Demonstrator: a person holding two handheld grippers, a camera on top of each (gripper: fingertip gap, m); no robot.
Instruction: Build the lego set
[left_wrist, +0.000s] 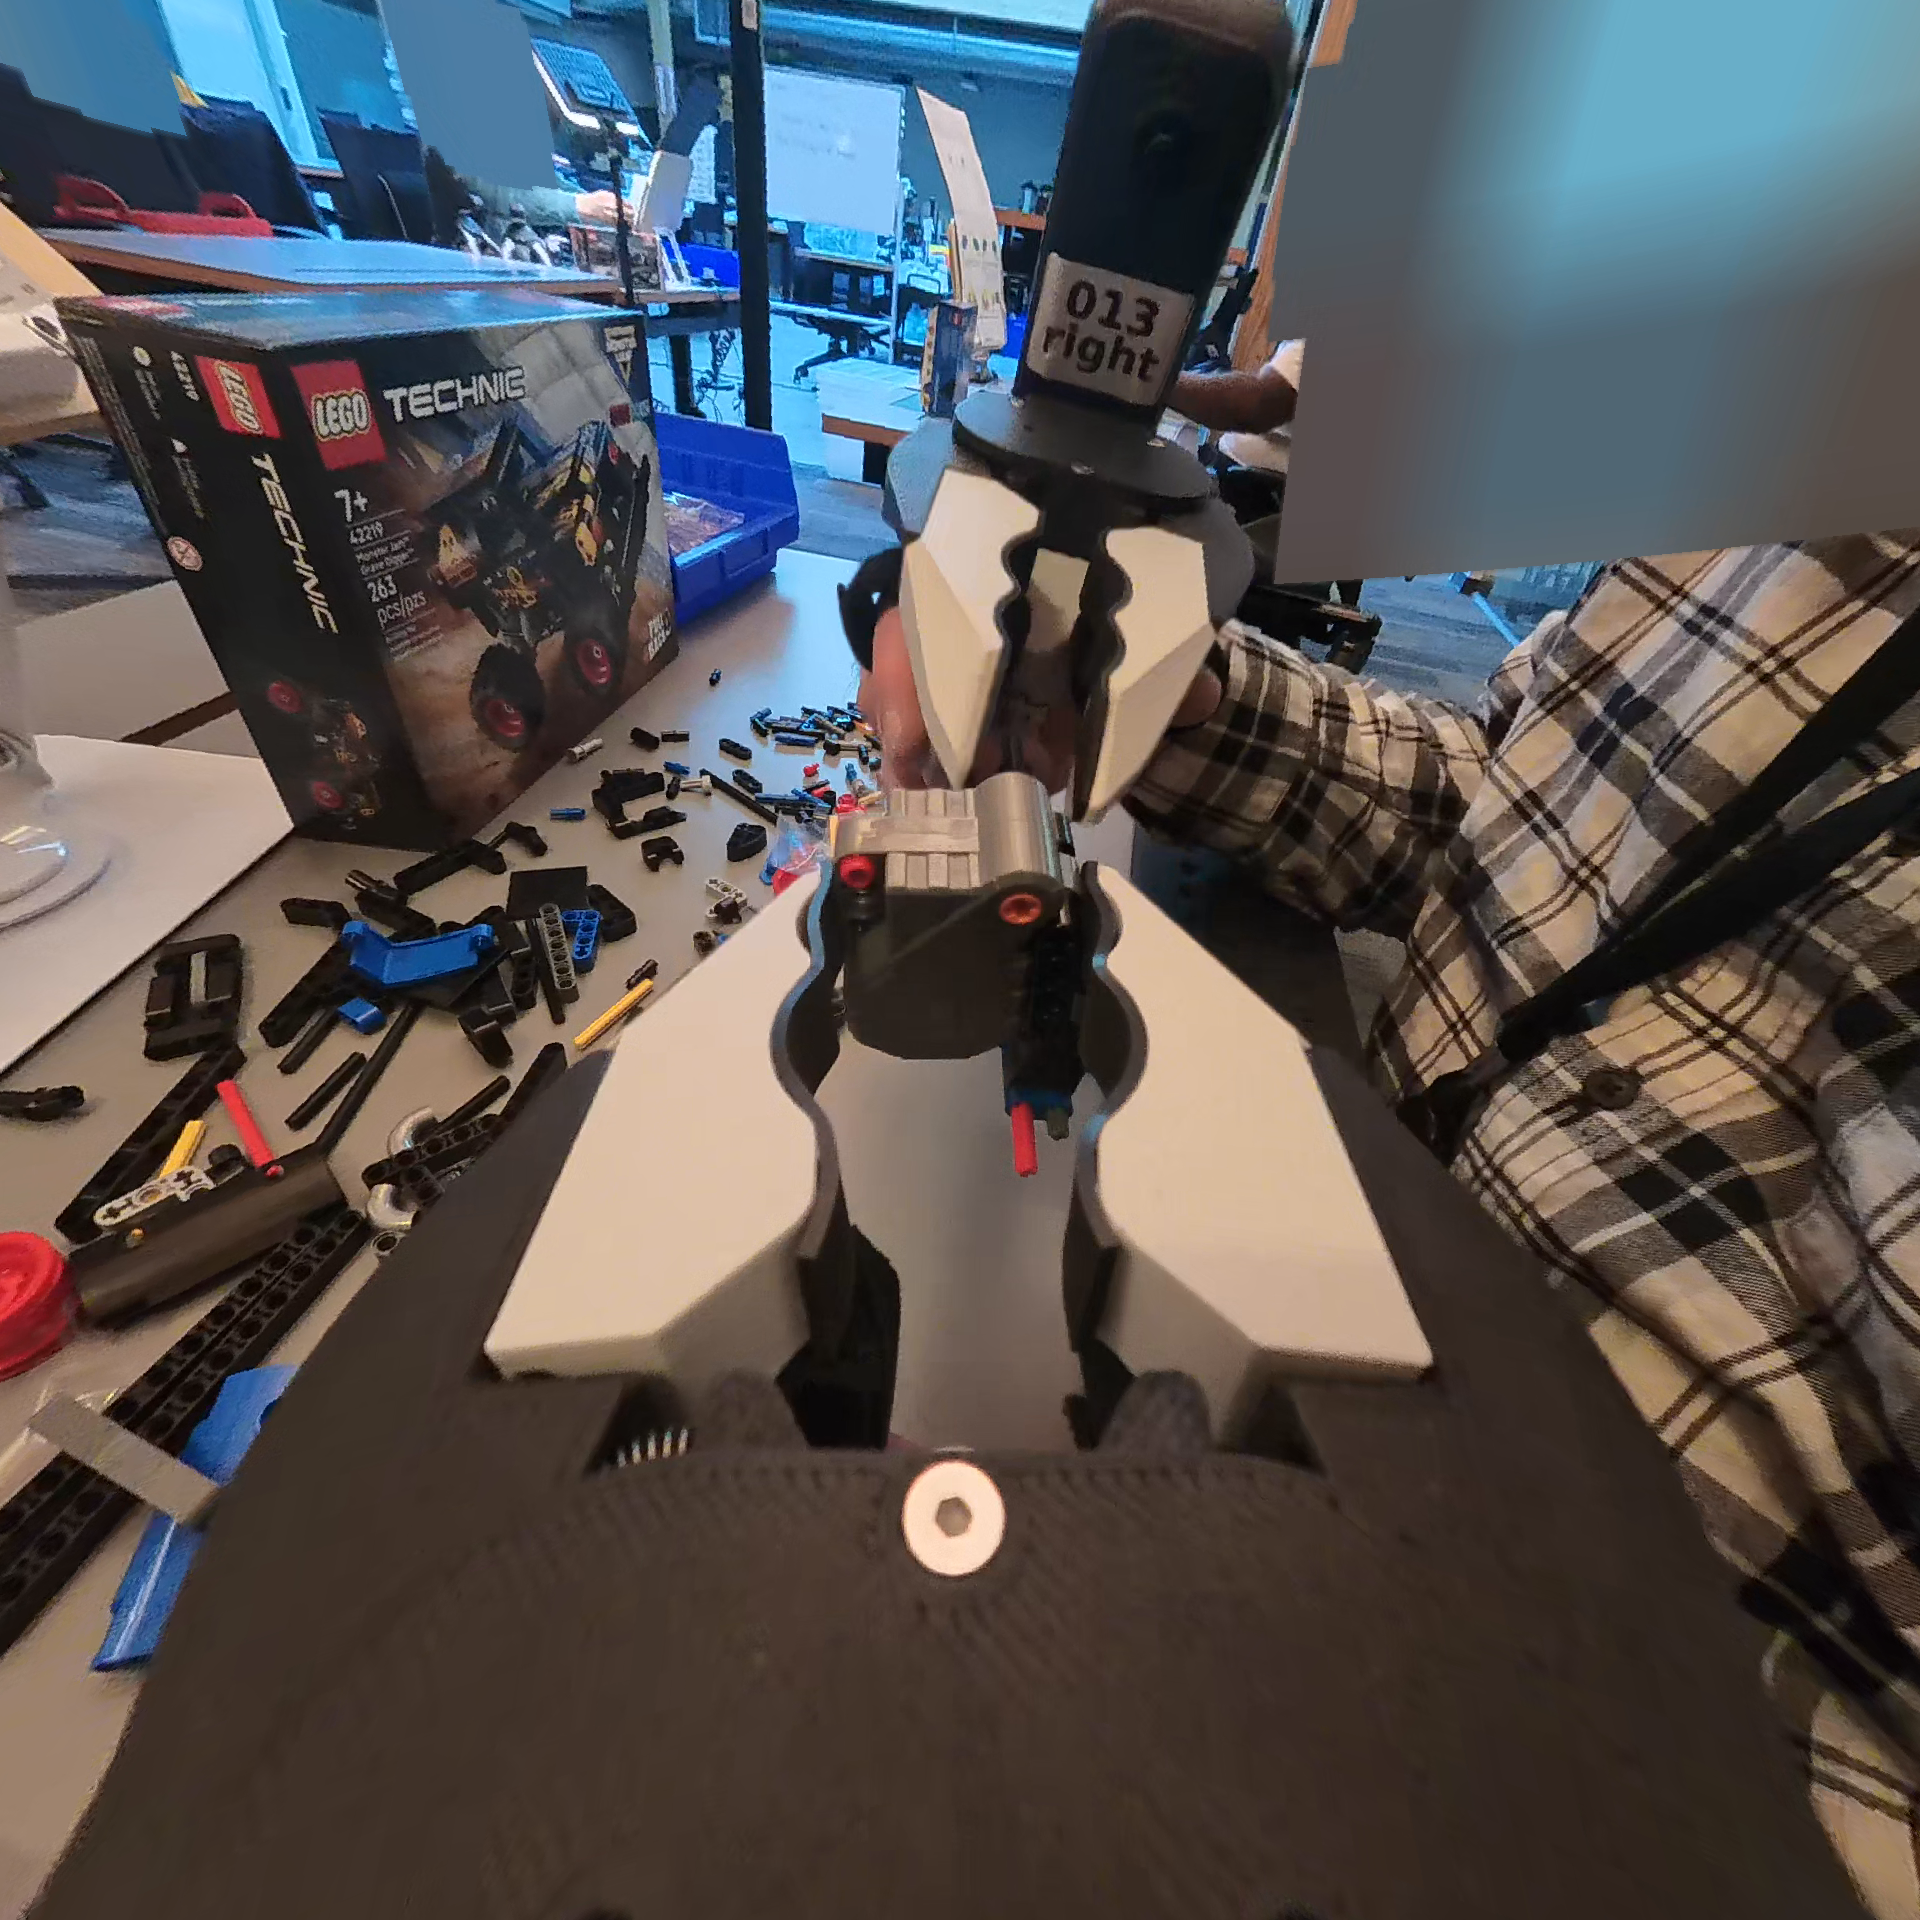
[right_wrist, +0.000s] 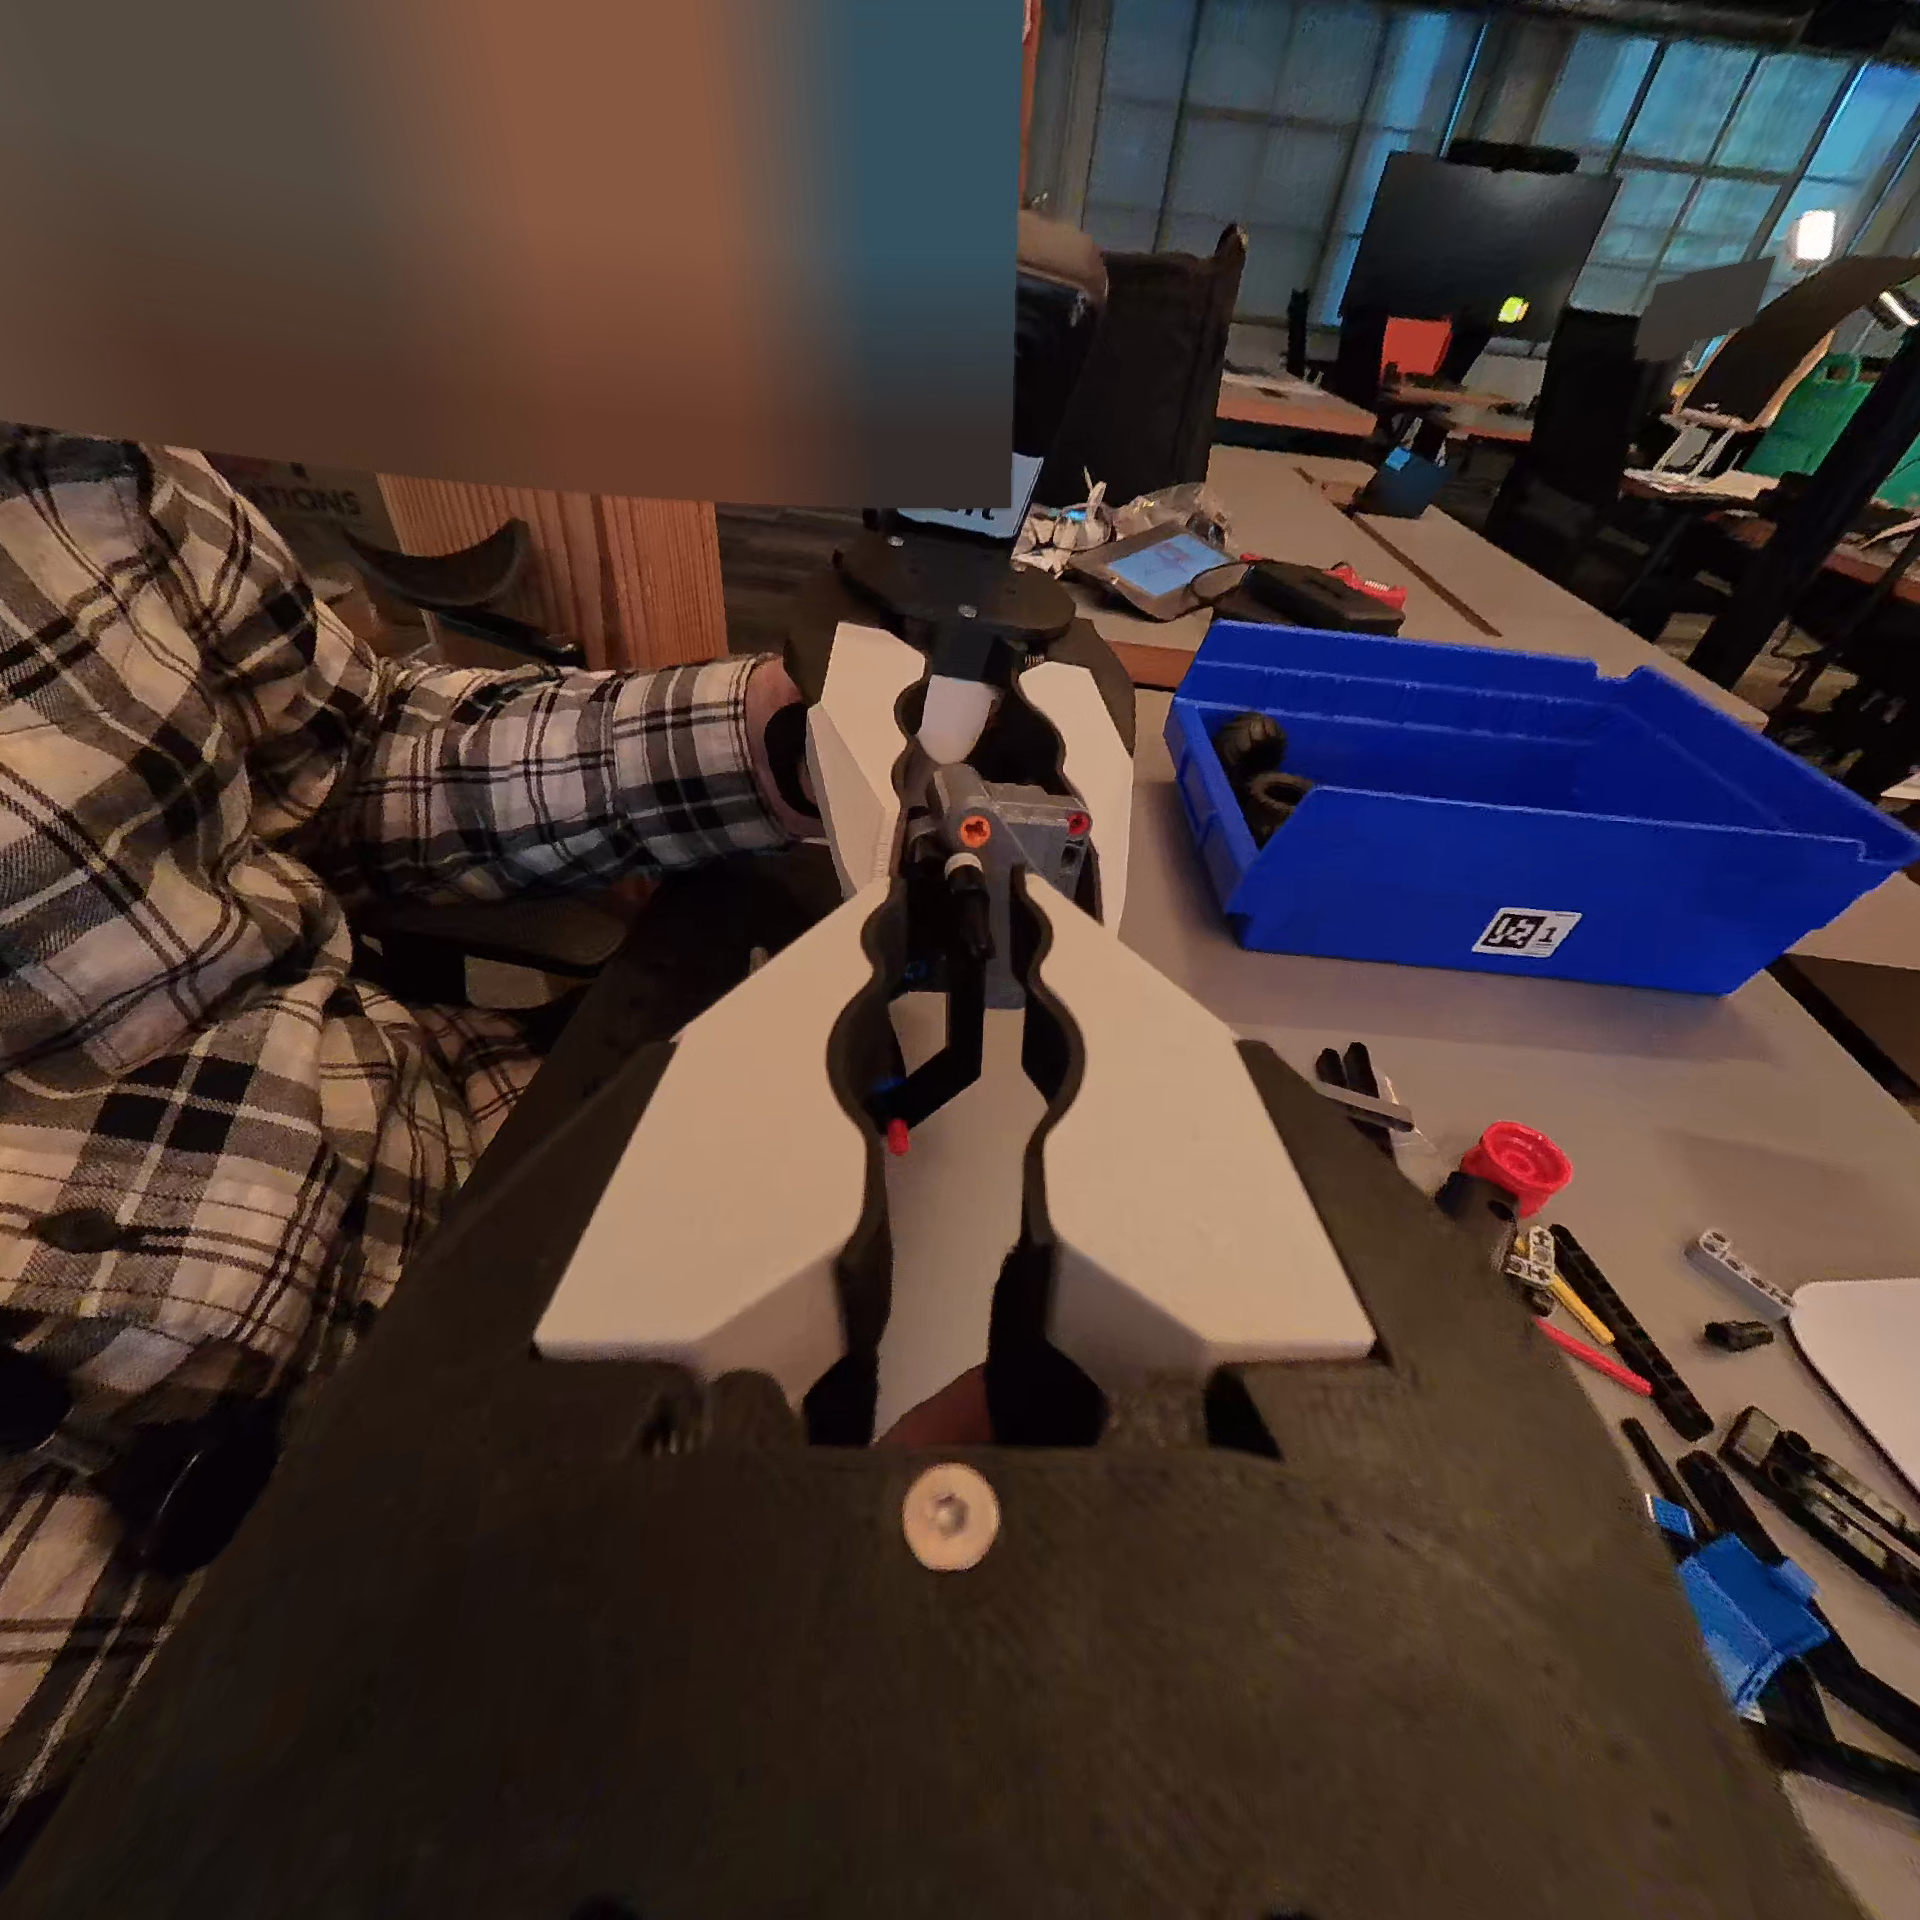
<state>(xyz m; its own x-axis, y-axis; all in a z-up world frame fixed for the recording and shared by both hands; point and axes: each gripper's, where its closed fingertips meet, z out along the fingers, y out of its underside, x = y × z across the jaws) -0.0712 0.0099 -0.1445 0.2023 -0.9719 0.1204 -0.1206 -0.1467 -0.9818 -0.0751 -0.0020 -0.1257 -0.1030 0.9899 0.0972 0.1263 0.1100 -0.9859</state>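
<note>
My left gripper (left_wrist: 956, 904) is shut on a grey Lego motor block (left_wrist: 935, 883) with red pins and holds it above the table. A black beam (left_wrist: 1049, 987) with a red axle hangs on the block's right side. My right gripper (left_wrist: 1023, 795) faces it from above, its tips at the block's top. In the right wrist view my right gripper (right_wrist: 956, 899) stands a little apart around the black angled beam (right_wrist: 961, 997), which lies in the gap without visible contact. The grey block (right_wrist: 1023, 821) sits just past its tips, held by the left gripper (right_wrist: 966, 774).
The Lego box (left_wrist: 395, 540) stands on the grey table (right_wrist: 1299, 997) at the left. Loose black, blue and red parts (left_wrist: 468, 956) lie in front of it. A blue bin (right_wrist: 1507, 831) holds tyres (right_wrist: 1262, 769). A red wheel hub (right_wrist: 1512, 1164) lies nearby. A person's plaid sleeve (left_wrist: 1455, 831) is close. Left and right tips are no more than a few centimetres apart.
</note>
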